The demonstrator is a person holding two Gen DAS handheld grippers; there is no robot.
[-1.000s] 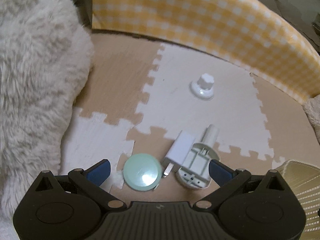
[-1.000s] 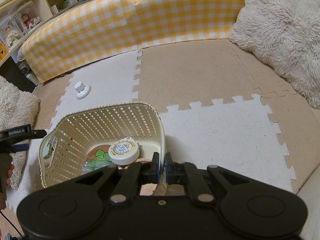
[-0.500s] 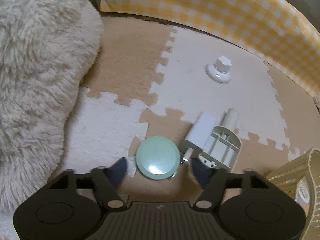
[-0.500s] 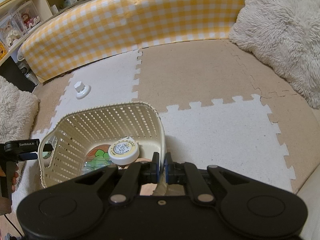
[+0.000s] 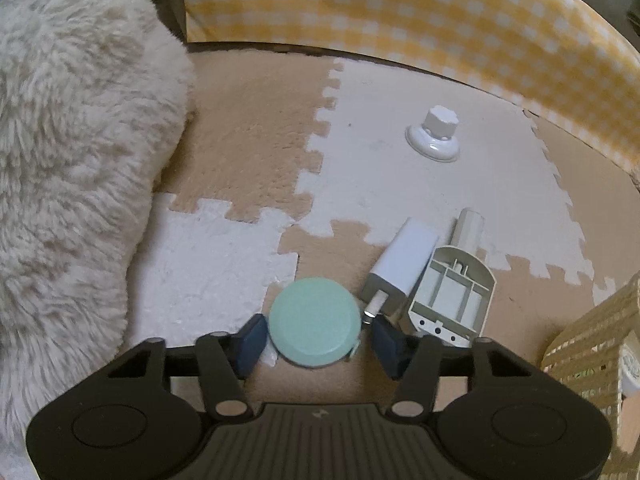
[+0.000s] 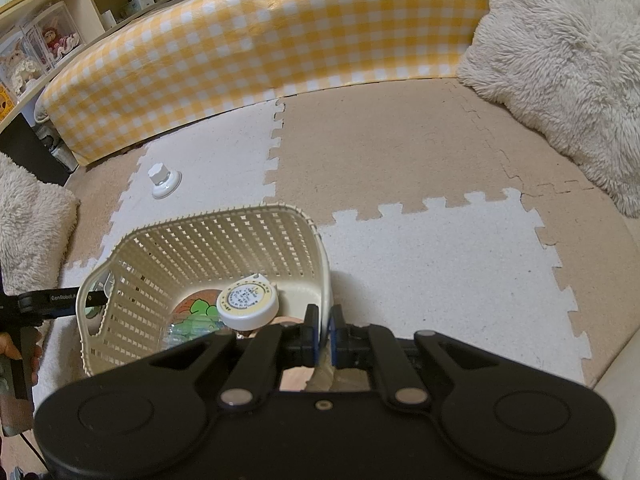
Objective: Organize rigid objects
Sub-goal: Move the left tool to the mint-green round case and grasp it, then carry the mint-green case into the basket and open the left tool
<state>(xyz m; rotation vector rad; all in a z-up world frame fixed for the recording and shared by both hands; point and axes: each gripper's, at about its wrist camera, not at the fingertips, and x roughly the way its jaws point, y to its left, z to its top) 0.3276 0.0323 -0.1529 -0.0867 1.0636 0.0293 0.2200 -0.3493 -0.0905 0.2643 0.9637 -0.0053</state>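
Alignment between the left gripper [image 5: 316, 340] and the mint-green round disc [image 5: 314, 322] is what the coming grasp is judged to depend on. The disc lies flat on the foam mat [image 5: 400, 184], at the joint where a tan tile meets a white one, directly between the two blue pads [image 5: 250, 342], which stand apart on either side of it; contact with either pad cannot be confirmed. No long axis is offered by the disc, so any closing direction would serve. Just beside it, toward the basket, a white charger plug [image 5: 404, 266] and a grey plastic bracket [image 5: 452, 288] are laid side by side, their long axes running away from the gripper; the plug's metal tip sits very near the nearer pad and could be caught. A white knob [image 5: 434, 138] stands well apart near the gingham bolster [image 5: 440, 20]. The right gripper [image 6: 323, 336] is clamped on the rim of the cream basket [image 6: 200, 248], so the left is the nearer hand.
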